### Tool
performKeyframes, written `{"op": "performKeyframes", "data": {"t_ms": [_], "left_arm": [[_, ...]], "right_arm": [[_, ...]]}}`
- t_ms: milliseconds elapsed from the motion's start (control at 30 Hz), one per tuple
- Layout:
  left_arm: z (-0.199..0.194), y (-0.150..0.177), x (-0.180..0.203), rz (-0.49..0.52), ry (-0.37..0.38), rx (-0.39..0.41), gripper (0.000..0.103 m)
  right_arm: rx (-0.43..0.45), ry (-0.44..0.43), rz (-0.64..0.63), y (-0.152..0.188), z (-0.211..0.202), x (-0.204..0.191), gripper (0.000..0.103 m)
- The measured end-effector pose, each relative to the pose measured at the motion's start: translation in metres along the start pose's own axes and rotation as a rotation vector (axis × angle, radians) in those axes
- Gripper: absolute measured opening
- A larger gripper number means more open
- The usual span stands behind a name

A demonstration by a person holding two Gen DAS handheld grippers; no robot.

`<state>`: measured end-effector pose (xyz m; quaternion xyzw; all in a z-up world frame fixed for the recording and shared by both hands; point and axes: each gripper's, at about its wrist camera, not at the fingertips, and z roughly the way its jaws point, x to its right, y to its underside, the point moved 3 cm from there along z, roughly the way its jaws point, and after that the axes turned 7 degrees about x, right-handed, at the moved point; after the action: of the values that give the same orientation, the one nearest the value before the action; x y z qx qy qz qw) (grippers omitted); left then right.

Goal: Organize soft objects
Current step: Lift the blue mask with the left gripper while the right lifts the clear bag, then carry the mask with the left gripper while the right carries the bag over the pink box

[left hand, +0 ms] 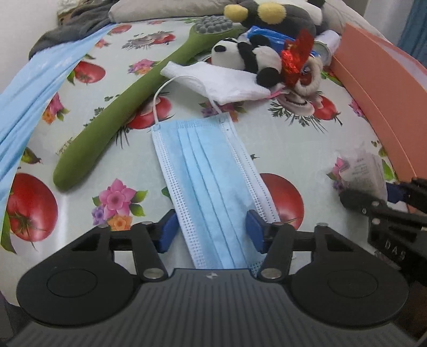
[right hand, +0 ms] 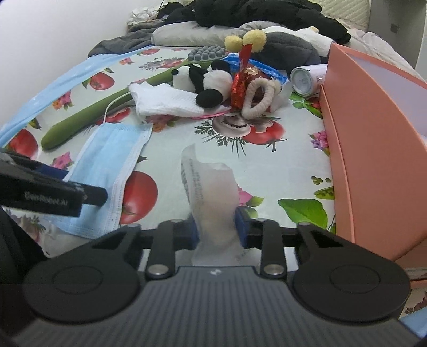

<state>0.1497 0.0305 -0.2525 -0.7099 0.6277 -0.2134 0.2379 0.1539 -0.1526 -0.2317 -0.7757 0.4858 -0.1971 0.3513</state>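
Your work surface is a glossy oilcloth [left hand: 112, 88] printed with tomatoes and flowers; its far edge disappears under rumpled dark clothing [right hand: 267, 13] and pillows, too heaped to sort out. At your right a salmon-pink box [right hand: 373, 149] with smooth, flat walls runs out of frame, so you cannot see inside it. A long green massage hammer [left hand: 114, 114] with a grey knobbed head lies diagonally, its head partly behind a fuzzy panda plush [left hand: 250, 57]. The panda rests on a folded white waffle-weave cloth [left hand: 213, 82], beside crinkly red foil and a looped cream cord that are hard to identify.

The pleated blue face mask [left hand: 210, 176] lies flat, its near end hidden under your left gripper [left hand: 210, 229]; that gripper's blue pads straddle the mask, the left one clear of its edge, so it stands open. Your right gripper [right hand: 216, 229] pinches a thin, translucent, wrinkled packet [right hand: 210, 192] with faint unreadable print, standing upright between the pads.
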Motion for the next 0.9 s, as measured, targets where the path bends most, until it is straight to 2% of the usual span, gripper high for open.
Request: {"op": "performKeyframes", "data": {"t_ms": [33,167,233,300,367,567,900], "left_arm": [[0.0,0.0,0.002,0.009,0.001,0.006,0.053],[-0.002,0.0,0.009,0.036,0.009,0.019,0.03],[-0.003,-0.001,0.012,0.044,0.009,0.022,0.026],[-0.004,-0.001,0.014,0.047,0.01,0.027,0.015],[-0.006,-0.002,0.014,0.037,0.011,0.028,0.009],[-0.024,-0.007,0.012,0.014,0.009,0.075,0.006],[-0.082,-0.028,0.006,-0.058,0.019,0.225,0.005]], "right_arm": [[0.001,0.001,-0.003,0.0,0.0,0.0,0.026],[0.007,0.003,-0.004,-0.001,-0.002,0.0,0.023],[0.012,0.005,0.001,-0.002,-0.004,0.001,0.021],[0.017,0.008,0.011,-0.003,-0.006,0.002,0.021],[0.021,0.01,0.023,-0.005,-0.009,0.003,0.02],[0.05,0.014,0.034,-0.012,-0.023,0.002,0.019],[0.135,0.012,0.059,-0.037,-0.061,-0.001,0.019]]}}
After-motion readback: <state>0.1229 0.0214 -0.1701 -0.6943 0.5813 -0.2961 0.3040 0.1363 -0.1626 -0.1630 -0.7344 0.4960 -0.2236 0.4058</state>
